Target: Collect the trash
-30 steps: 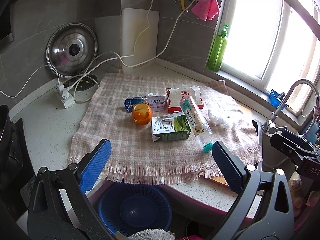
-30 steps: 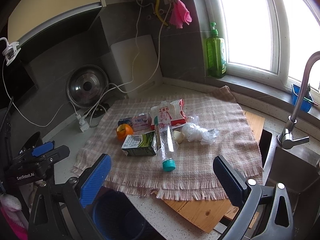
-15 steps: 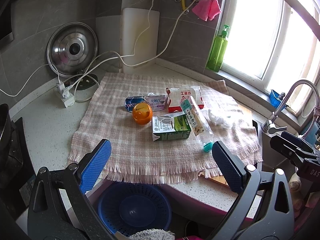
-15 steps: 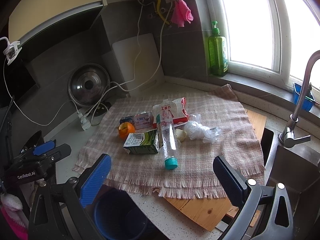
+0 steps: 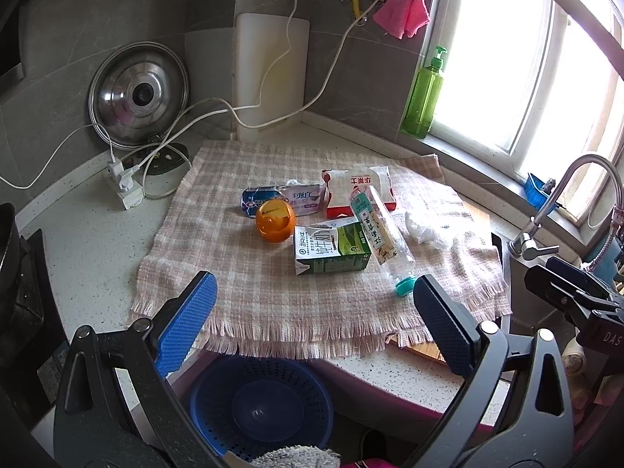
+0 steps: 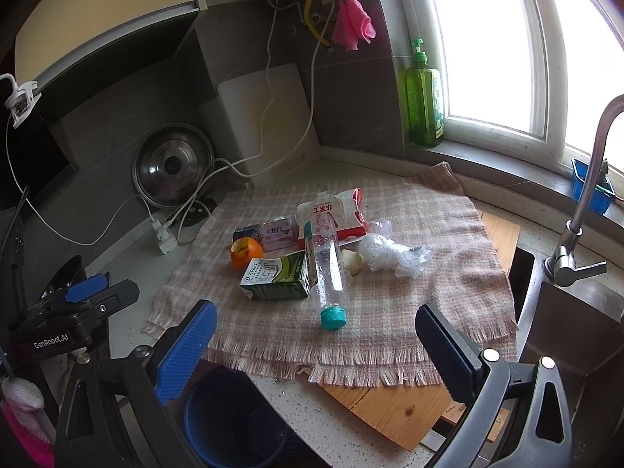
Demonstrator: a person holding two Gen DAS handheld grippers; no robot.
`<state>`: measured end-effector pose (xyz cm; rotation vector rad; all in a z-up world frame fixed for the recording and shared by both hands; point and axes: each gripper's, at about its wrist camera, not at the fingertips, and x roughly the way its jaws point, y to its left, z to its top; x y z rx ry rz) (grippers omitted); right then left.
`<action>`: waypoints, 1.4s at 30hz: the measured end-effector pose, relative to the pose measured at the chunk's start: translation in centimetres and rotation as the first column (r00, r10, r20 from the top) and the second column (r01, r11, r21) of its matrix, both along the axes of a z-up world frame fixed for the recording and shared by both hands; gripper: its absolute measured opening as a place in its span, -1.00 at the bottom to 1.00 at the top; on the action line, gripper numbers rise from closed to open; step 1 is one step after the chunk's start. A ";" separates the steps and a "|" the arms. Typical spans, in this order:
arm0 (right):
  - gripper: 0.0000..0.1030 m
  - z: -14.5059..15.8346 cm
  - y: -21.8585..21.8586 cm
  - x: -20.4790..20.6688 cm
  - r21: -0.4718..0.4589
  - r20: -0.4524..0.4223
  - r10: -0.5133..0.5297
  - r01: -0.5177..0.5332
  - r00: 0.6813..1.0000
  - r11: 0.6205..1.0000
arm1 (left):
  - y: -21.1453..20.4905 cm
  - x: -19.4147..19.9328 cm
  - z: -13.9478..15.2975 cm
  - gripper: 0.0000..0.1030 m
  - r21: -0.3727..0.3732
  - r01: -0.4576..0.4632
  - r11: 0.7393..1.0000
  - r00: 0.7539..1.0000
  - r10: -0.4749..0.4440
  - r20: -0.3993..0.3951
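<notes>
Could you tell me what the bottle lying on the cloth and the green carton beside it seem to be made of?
The bottle looks like clear, glossy thin plastic: the checked cloth shows through it, and its teal cap looks like opaque plastic. The green carton looks like printed, coated paperboard, with flat folded faces and crisp edges, probably a drink carton.

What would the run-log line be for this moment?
phase: pre-grasp | left tool: open, empty | right tool: open, empty | trash: clear plastic bottle with teal cap, green milk carton on checked cloth | blue basket: below counter

The right hand-held gripper has eased slightly toward the plastic bottle.
</notes>
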<state>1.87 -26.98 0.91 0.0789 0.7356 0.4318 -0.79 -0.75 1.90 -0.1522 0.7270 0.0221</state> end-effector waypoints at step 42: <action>0.86 -6.6 2.2 10.7 0.027 -0.199 0.096 -0.092 0.975 0.995 | 8.5 13.3 -8.2 0.37 -0.119 -0.074 0.990 0.974 0.046 -0.223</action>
